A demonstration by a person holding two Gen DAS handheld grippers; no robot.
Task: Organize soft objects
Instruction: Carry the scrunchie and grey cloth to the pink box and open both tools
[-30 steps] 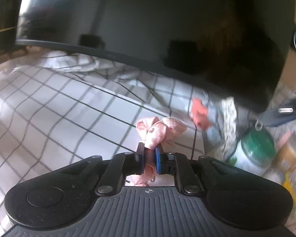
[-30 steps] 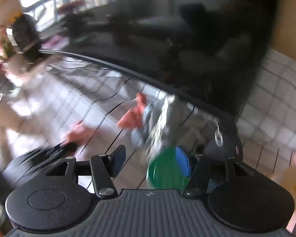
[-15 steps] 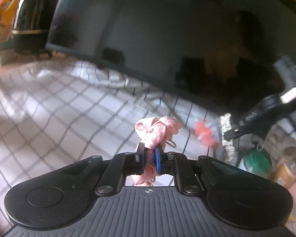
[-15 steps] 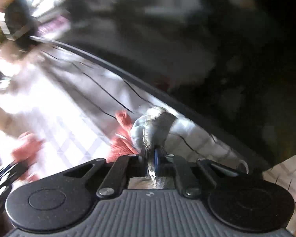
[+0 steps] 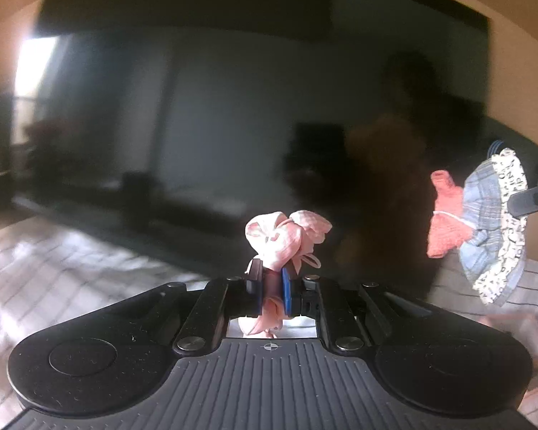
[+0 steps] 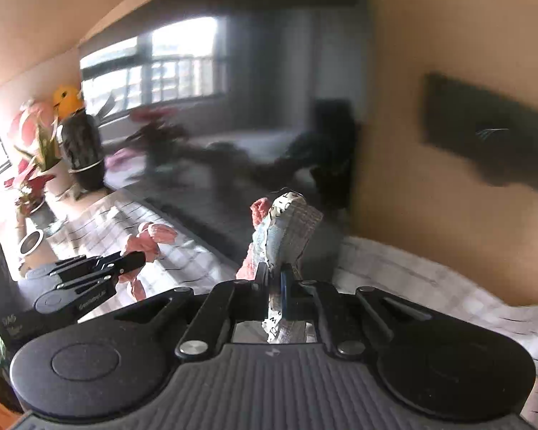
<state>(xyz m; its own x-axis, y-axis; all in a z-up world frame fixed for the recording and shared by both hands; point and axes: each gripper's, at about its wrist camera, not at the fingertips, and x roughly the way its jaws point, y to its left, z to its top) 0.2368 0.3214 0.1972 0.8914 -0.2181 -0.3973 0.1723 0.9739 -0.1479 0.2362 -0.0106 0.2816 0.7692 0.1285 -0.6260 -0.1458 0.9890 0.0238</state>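
My left gripper [image 5: 272, 279] is shut on a pink fabric scrunchie [image 5: 285, 238], which sticks up above the pads, held in the air in front of a dark TV screen [image 5: 204, 107]. My right gripper [image 6: 275, 278] is shut on a blue plaid scrunchie with a white lettered trim [image 6: 287, 231]; a coral-red knitted piece [image 6: 260, 211] hangs with it. From the left wrist view the plaid scrunchie [image 5: 491, 222] and coral piece [image 5: 444, 222] hang at the right. In the right wrist view the left gripper [image 6: 125, 263] with the pink scrunchie [image 6: 150, 240] sits at the left.
A white checked cloth [image 5: 36, 268] covers the surface below the TV [image 6: 233, 143]. Potted red plants [image 6: 36, 150], a dark vase [image 6: 82, 150] and a small round white device [image 6: 30, 243] stand at the left. A tan wall [image 6: 430, 197] lies to the right.
Both grippers have risen from the checked cloth up in front of the TV. The right gripper went from open to shut on the plaid scrunchie and lifted it. The left kept its pink scrunchie.
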